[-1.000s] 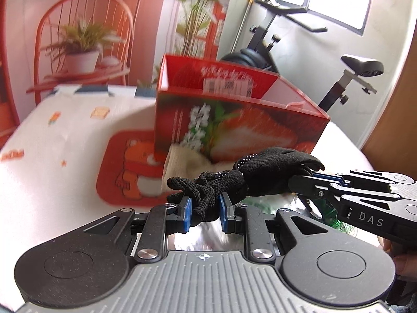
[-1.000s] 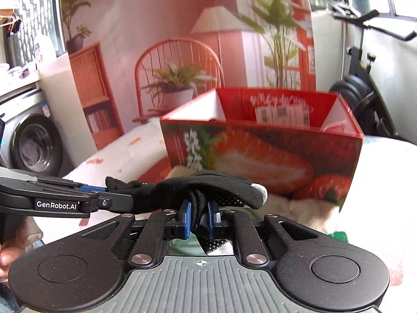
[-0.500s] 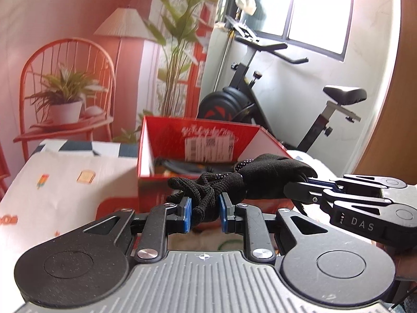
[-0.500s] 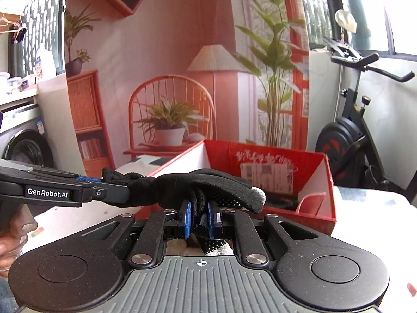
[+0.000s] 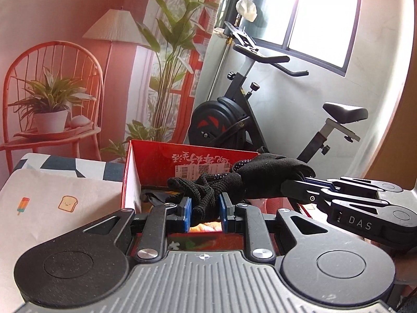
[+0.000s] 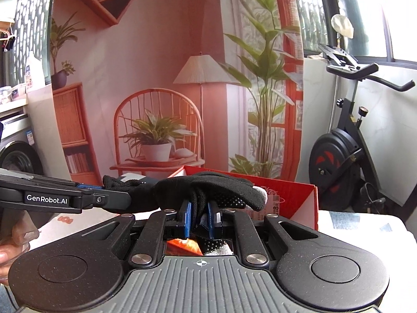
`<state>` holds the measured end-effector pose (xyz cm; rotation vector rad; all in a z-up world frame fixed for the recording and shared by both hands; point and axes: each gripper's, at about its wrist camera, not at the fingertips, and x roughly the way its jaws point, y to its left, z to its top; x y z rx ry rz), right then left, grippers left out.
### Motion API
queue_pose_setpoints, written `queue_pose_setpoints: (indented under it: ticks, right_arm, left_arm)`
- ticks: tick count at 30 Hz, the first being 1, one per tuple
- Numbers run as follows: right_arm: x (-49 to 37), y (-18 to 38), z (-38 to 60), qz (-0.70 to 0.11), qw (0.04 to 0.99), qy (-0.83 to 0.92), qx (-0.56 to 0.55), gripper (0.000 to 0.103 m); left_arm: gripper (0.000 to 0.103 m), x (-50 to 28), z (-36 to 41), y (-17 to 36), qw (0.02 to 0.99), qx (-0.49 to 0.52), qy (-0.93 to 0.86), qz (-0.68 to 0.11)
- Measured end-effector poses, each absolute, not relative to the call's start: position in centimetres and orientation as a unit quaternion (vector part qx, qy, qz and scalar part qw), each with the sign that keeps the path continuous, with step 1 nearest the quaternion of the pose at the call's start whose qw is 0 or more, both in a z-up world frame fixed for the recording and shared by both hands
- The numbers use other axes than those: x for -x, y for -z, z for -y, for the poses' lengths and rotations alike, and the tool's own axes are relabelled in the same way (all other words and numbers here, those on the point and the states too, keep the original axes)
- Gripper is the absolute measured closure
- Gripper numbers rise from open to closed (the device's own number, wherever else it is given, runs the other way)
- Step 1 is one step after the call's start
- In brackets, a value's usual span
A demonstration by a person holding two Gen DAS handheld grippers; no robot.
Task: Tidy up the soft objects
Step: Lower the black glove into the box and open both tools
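Black glove [image 5: 250, 180] stretched between my tongs, up over the red box's [image 5: 130, 172] near edge. Left tongs [image 5: 204, 210] clamped on its finger end, right tongs [image 6: 199, 217] pinched on the other end. Box open-topped on the desk [image 5: 52, 208]; something dark inside, can't identify it.

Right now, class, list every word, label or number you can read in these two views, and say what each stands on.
"DAS": side of the right hand-held gripper.
"GenRobot.AI": side of the left hand-held gripper.
"8": white label on the red box, partly hidden.
Red box inner wall: white script and barcode sticker, too blurred to read.
White bottle label: too small.
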<state>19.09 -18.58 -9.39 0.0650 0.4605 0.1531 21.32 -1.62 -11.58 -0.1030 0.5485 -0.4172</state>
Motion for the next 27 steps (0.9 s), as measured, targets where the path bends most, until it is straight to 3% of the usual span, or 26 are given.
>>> queue_pose_setpoints:
  ticks: [12, 23, 27]
  right_arm:
    - [-28.9, 10.3, 20.0, -0.281, 0.958, -0.055, -0.029, 0.092]
    - [-34.9, 14.8, 21.5, -0.368, 0.928, -0.037, -0.042, 0.092]
    - [-36.3, 16.0, 21.5, -0.395, 0.918, -0.025, -0.034, 0.091]
  left_arm:
    - [0.081, -28.8, 2.6, 12.0, 0.933, 0.042, 0.187, -0.306]
    - [0.08, -34.6, 4.5, 14.2, 0.92, -0.006, 0.171, -0.352]
    - [0.072, -35.7, 4.6, 14.8, 0.918, -0.01, 0.169, -0.358]
